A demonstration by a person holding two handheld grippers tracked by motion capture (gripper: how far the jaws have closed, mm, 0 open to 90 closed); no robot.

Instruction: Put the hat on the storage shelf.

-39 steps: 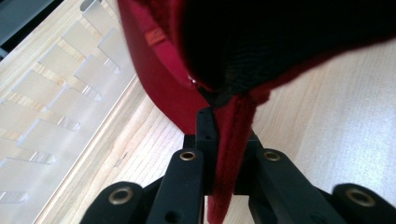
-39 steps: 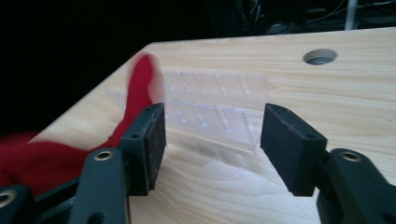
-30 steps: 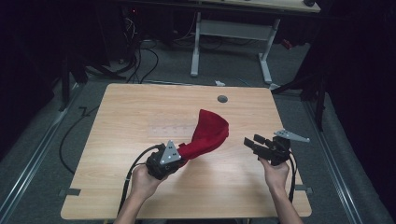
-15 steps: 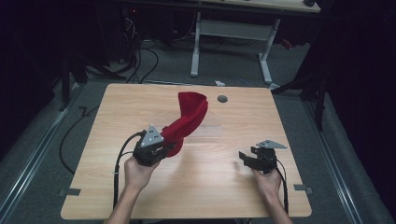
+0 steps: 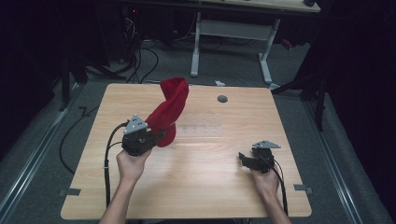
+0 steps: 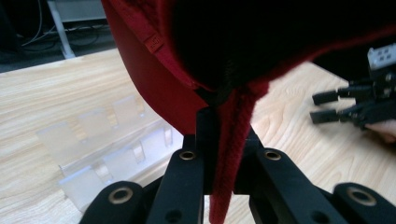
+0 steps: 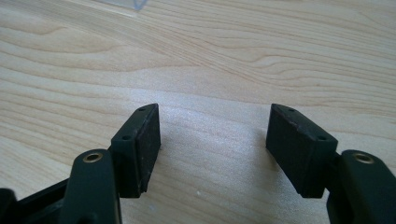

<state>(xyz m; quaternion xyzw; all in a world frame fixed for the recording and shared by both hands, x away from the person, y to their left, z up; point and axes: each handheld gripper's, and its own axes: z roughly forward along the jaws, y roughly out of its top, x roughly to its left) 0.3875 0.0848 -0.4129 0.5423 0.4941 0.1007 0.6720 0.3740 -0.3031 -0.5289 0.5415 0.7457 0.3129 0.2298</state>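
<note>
Red cloth (image 5: 169, 111) hangs pinched in the left gripper (image 5: 158, 136). Right gripper (image 5: 243, 159), jaws just spreading with nothing between, should catch its free corner.

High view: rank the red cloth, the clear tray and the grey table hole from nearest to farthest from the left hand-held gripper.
1. Red cloth: clamped in the left hand-held gripper, rising behind it.
2. Clear tray: on the table just to its right.
3. Grey hole: toward the far edge, right of the cloth.
</note>
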